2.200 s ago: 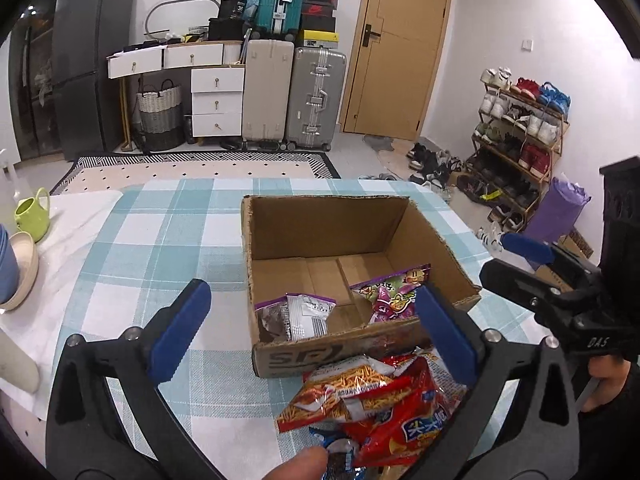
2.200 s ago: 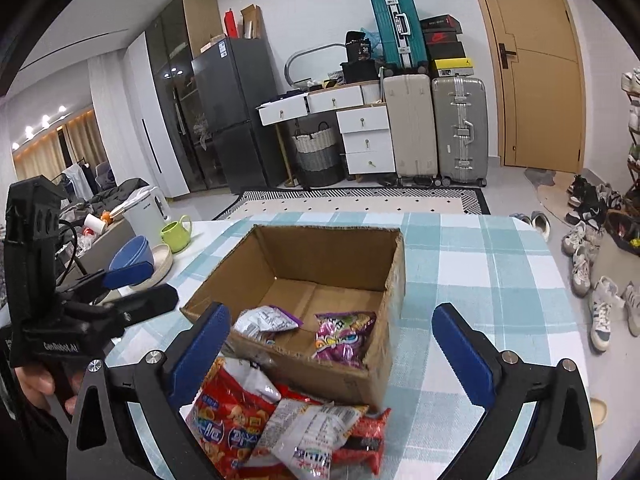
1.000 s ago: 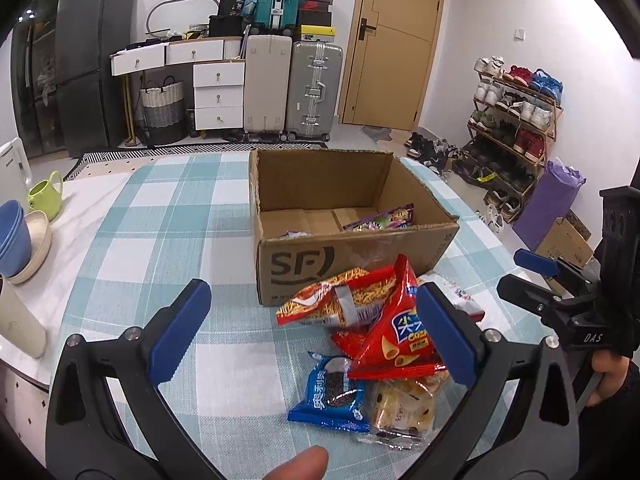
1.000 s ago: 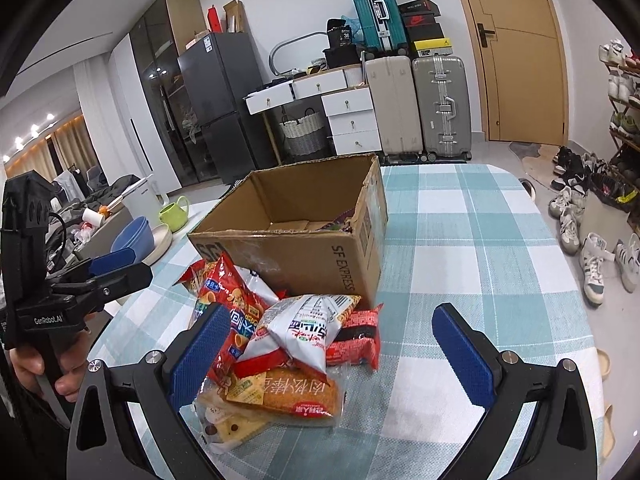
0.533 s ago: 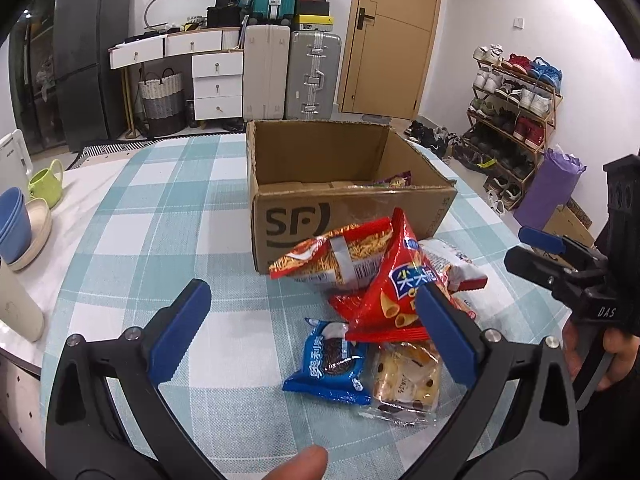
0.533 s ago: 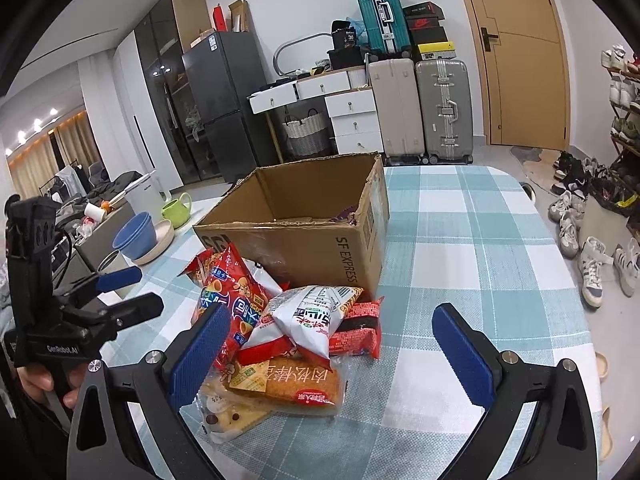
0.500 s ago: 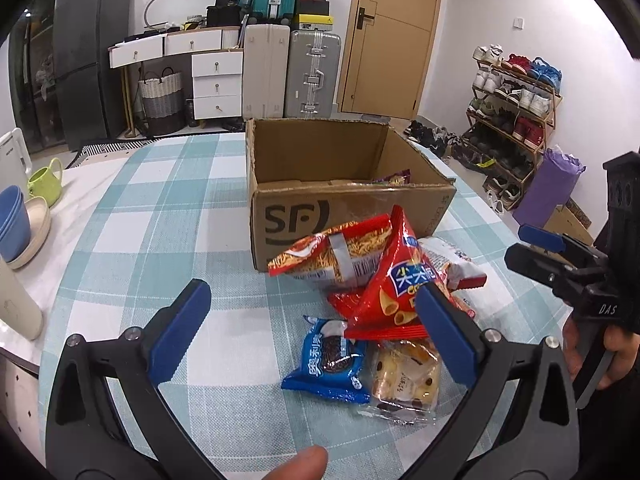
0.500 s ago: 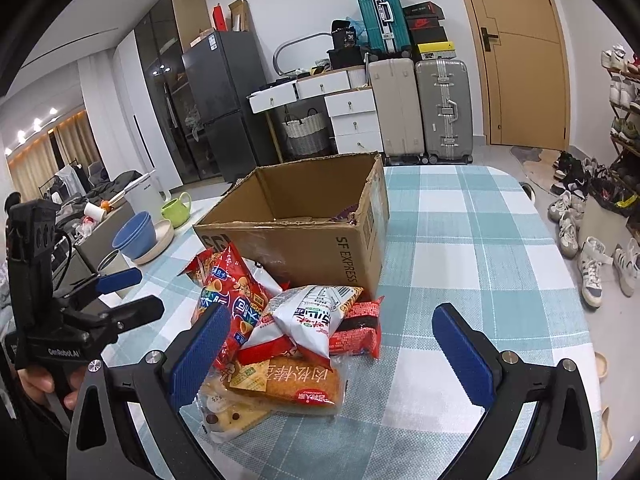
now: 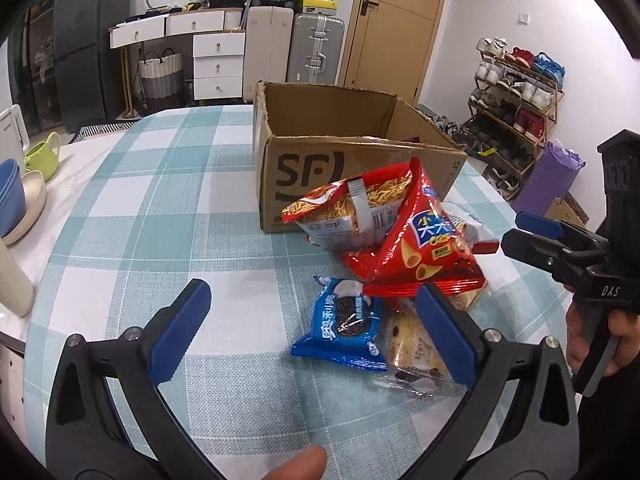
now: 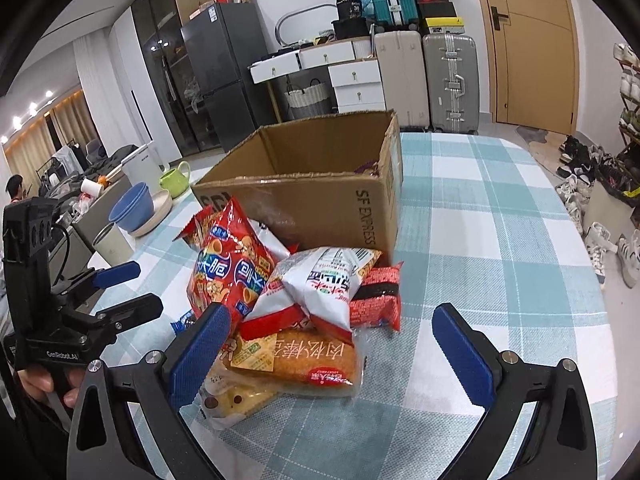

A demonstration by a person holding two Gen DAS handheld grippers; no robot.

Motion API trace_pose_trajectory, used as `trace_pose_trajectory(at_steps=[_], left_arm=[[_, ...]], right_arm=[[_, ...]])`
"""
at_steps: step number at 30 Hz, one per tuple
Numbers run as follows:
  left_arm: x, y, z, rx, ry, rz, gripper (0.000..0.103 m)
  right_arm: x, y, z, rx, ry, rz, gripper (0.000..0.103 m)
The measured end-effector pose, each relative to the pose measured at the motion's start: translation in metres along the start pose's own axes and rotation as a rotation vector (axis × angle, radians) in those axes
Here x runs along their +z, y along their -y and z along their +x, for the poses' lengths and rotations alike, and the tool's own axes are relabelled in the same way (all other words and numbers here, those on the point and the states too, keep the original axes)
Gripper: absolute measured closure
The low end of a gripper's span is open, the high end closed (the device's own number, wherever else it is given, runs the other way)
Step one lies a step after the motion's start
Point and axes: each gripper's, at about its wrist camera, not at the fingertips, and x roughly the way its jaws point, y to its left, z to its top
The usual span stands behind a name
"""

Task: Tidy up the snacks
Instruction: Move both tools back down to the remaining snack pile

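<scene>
Left gripper (image 9: 312,326) fingers spread, nearest blue foil cookie packet (image 9: 343,325) (just right of centre); right gripper (image 10: 330,346) likewise spread.

Checked tablecloth (image 9: 160,216). Green watering can (image 9: 42,155), blue bowls (image 9: 10,196) at left edge. Behind: silver suitcase (image 9: 316,50), white drawers (image 9: 218,66), wooden door (image 9: 394,20), shoe rack (image 9: 516,92).
</scene>
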Motion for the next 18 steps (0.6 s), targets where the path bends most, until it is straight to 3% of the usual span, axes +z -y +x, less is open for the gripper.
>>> trace_pose_trajectory(at_steps=[9, 18], left_arm=[[-0.009, -0.016, 0.026, -0.007, -0.075, -0.022, 0.001], [-0.016, -0.016, 0.051, -0.051, -0.136, -0.025, 0.001]], right_arm=[[-0.008, 0.001, 0.017, -0.012, -0.061, -0.012, 0.001], [-0.008, 0.011, 0.012, -0.015, -0.063, -0.013, 0.001]])
